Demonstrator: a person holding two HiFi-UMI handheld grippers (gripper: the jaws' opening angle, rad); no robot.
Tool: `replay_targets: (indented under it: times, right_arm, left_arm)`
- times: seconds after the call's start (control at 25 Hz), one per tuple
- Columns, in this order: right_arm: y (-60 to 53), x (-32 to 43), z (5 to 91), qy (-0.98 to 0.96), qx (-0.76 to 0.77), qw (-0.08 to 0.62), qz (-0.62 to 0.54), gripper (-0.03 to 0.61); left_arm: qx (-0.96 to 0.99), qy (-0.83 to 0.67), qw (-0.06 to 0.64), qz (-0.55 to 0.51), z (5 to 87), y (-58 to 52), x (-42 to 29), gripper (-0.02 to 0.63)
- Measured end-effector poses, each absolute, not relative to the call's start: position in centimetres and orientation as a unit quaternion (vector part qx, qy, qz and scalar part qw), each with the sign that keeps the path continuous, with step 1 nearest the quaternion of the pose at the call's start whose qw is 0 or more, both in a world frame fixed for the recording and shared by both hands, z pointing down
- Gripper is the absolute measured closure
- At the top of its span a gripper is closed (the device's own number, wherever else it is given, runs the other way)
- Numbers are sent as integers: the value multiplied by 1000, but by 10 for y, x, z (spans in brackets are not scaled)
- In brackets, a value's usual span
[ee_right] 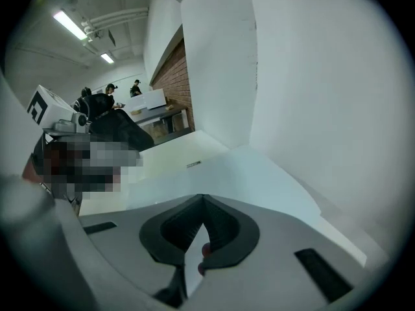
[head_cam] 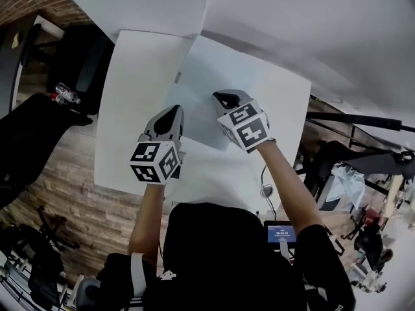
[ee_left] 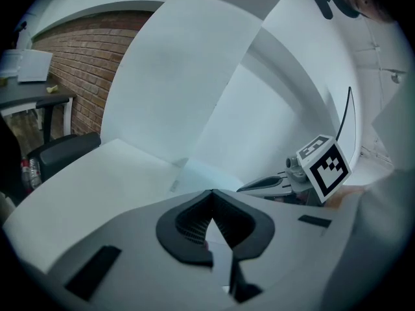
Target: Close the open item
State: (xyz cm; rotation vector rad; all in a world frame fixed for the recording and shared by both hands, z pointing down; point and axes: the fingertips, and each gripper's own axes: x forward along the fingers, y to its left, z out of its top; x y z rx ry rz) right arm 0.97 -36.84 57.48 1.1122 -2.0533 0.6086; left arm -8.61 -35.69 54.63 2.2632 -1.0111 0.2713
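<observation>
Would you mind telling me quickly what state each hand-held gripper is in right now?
Left hand-held gripper: closed, jaw tips together, nothing visibly clamped.
Right hand-held gripper: closed, jaw tips together, nothing visibly clamped.

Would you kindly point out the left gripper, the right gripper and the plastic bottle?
left gripper [head_cam: 175, 109], head view, jaw tips.
right gripper [head_cam: 219, 96], head view, jaw tips.
plastic bottle [head_cam: 65, 95], head view, its body.

Dim, bluish frames (fisheye-warped edges), soft shadows, slight blur.
</observation>
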Motion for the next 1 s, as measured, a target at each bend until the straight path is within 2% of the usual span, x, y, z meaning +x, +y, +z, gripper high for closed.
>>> replay_targets:
  times: [0.52, 1.0]
  right_arm:
    - [-293, 57, 514, -803, 478, 278, 223, 541]
    - [-213, 72, 449, -818, 496, 258, 135, 541]
  left_arm:
    - [892, -365, 250, 98, 479, -288, -34, 601]
    - [910, -366, 178, 81, 414, -209, -17, 603]
